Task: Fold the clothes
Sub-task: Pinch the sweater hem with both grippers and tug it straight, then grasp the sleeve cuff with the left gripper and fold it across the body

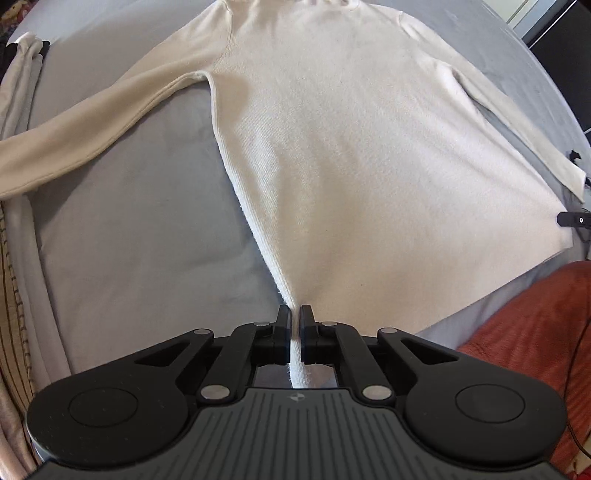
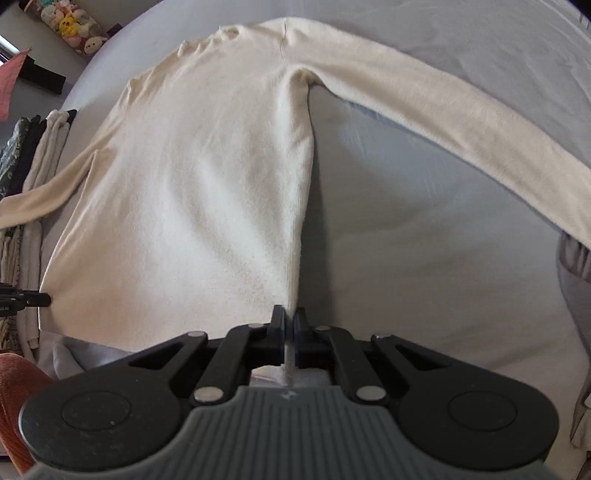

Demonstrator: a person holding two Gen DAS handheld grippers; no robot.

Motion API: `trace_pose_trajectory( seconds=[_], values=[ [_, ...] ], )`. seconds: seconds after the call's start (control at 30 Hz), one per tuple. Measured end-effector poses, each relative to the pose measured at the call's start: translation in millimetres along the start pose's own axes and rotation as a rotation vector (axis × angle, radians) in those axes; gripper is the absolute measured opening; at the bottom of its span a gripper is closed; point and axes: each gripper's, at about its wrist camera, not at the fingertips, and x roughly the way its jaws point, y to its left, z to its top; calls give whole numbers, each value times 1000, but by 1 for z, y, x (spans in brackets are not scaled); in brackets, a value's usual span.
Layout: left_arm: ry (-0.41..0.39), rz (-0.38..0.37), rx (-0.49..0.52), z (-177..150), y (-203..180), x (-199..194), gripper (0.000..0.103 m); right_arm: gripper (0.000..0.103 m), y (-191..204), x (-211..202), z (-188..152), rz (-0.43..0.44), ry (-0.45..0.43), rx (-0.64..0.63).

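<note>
A cream long-sleeved sweater (image 1: 351, 147) lies spread flat on a grey bed sheet (image 1: 140, 236), sleeves stretched out to both sides. My left gripper (image 1: 295, 314) is shut on the sweater's bottom left hem corner, lifting it slightly. My right gripper (image 2: 290, 315) is shut on the sweater's (image 2: 192, 192) bottom right hem corner. The right gripper's tip (image 1: 570, 219) shows at the right edge of the left wrist view. The left gripper's tip (image 2: 26, 299) shows at the left edge of the right wrist view.
A stack of folded clothes (image 2: 37, 158) sits along the bed's left side, also in the left wrist view (image 1: 22, 92). An orange-red fabric (image 1: 532, 332) lies at the near edge. Plush toys (image 2: 74, 26) stand on a far shelf.
</note>
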Motion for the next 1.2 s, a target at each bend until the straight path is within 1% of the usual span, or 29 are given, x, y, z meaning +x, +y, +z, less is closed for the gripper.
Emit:
trace_pose_trajectory(
  seconds=[0.07, 0.1, 0.23, 0.4, 0.47, 0.53, 0.57, 0.6, 0.63, 0.67, 0.7, 0.73, 0.83, 0.9, 0.97, 1.07, 1.1, 1.13, 1.2],
  values=[
    [23, 3, 18, 4, -2, 2, 5, 4, 3, -15, 3, -33, -6, -38],
    [34, 14, 29, 4, -2, 3, 5, 4, 4, -15, 3, -45, 0, -48],
    [97, 45, 46, 3, -9, 14, 5, 4, 2, 3, -1, -66, 47, -55],
    [167, 92, 37, 10, -16, 46, 5, 5, 1, 24, -5, -94, 105, -64],
    [182, 93, 24, 17, -18, 55, 5, 5, 1, 33, -6, -109, 116, -73],
    [190, 81, 7, 16, -14, 58, 7, 6, 3, 34, -7, -119, 113, -87],
    [189, 79, -2, 17, -12, 58, 7, 7, 4, 33, -7, -124, 108, -95],
    [187, 79, -5, 17, -10, 57, 8, 12, 6, 31, -9, -131, 102, -105],
    [181, 80, -1, 17, -8, 56, 13, 12, 7, 30, -10, -137, 95, -115],
    [169, 80, 4, 17, -7, 53, 17, 13, 7, 29, -10, -141, 89, -118],
    [150, 77, 8, 18, -5, 49, 23, 22, 7, 28, -11, -140, 78, -113],
    [127, 73, 9, 19, -2, 42, 24, 29, 7, 25, -11, -135, 60, -109],
    [46, 63, -7, 23, 12, 18, 24, 30, 10, 19, -7, -123, -20, -106],
    [-23, 74, -41, 28, 25, -3, 25, 31, 14, 17, -3, -113, -88, -102],
    [-94, 94, -84, 31, 43, -25, 28, 33, 19, 16, 2, -86, -156, -84],
    [-200, 141, -173, 34, 77, -60, 39, 35, 30, 24, 12, -31, -233, -33],
    [-232, 160, -203, 35, 88, -70, 48, 35, 34, 28, 15, -17, -249, -18],
    [-259, 181, -229, 38, 97, -79, 52, 35, 38, 32, 18, -7, -264, -4],
    [-302, 222, -280, 44, 118, -101, 52, 36, 47, 42, 25, -1, -298, 8]
  ],
)
